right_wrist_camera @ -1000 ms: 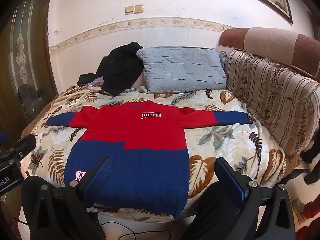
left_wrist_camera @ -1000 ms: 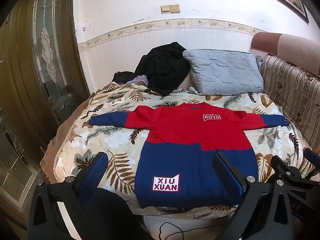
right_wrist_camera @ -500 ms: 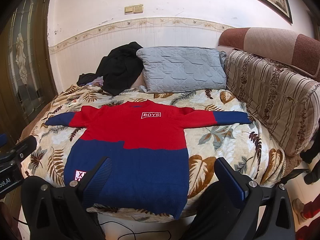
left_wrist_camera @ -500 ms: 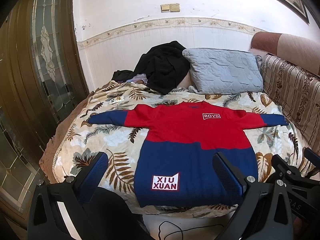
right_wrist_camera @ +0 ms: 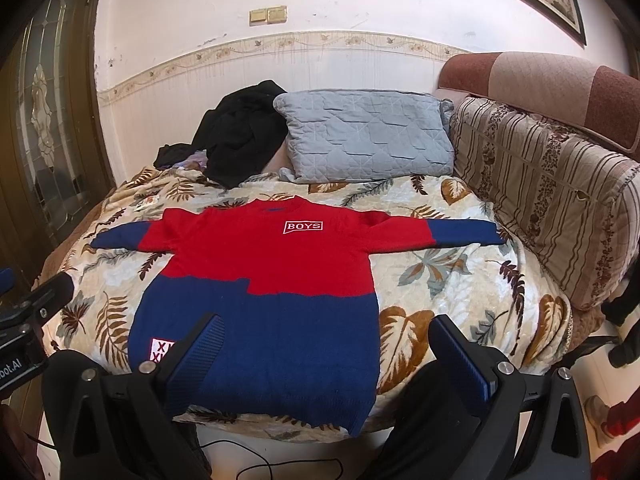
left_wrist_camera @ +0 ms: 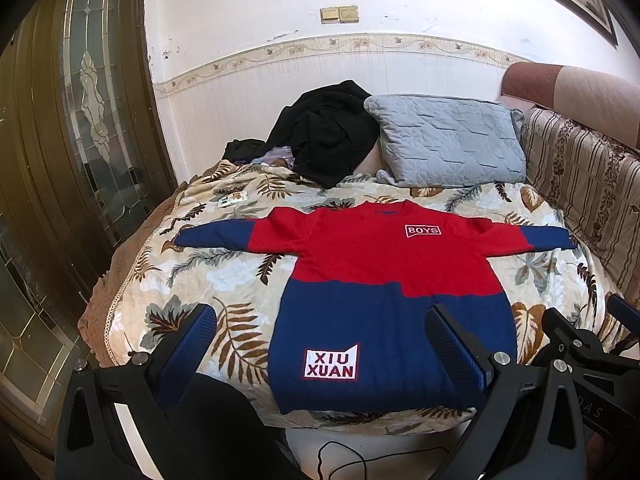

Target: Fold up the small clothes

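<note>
I have the sweater (left_wrist_camera: 384,292) lying flat, front up, on the bed (left_wrist_camera: 200,280), collar toward the pillow (left_wrist_camera: 448,140) and hem at the near edge, both sleeves spread straight out to the sides. Nothing is folded yet, as far as I can judge.

My left gripper (left_wrist_camera: 320,344) hangs above the near edge of the bed with its jaws spread wide and nothing between them; in its view they straddle the left half of the hem. My right gripper (right_wrist_camera: 326,348) is likewise wide apart and empty, its jaws bracketing the lower right corner of the sweater.

To start well, I think I should go for the sleeves first: take each cuff, the left one (left_wrist_camera: 188,238) and the right one (right_wrist_camera: 490,232), and lay it across the chest so the body becomes a clean rectangle. I would pinch only the top knit layer and not the leafy blanket under it, which looks thick and soft enough to be caught along. The hem overhangs the bed's edge slightly, so a careless tug could drag the whole sweater off.
</note>
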A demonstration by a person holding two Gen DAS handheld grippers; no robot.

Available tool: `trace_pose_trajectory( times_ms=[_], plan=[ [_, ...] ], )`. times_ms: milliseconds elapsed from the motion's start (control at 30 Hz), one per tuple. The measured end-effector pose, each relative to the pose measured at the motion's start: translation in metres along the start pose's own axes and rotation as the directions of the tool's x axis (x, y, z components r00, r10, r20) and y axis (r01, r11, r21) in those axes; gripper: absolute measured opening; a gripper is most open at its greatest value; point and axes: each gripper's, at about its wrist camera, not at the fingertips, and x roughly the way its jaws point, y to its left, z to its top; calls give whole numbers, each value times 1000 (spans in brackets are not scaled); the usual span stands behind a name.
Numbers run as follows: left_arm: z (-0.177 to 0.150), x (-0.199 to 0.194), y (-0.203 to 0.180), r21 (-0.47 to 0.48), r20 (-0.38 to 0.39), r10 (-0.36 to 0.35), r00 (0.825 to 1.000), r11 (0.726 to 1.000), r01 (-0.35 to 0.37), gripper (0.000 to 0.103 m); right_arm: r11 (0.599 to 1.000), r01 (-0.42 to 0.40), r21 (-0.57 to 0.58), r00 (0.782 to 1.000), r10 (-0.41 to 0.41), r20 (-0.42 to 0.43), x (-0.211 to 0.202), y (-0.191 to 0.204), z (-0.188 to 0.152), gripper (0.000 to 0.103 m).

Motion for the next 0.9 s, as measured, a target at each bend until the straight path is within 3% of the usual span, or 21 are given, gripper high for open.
trace_pose_trajectory(
  times_ms=[900],
  plan=[
    [-4, 0, -1, 3, -4, 0, 1000, 1000, 0, 103, 1000, -5, -2, 1000, 5, -17, 3, 1, -2, 103]
  ],
)
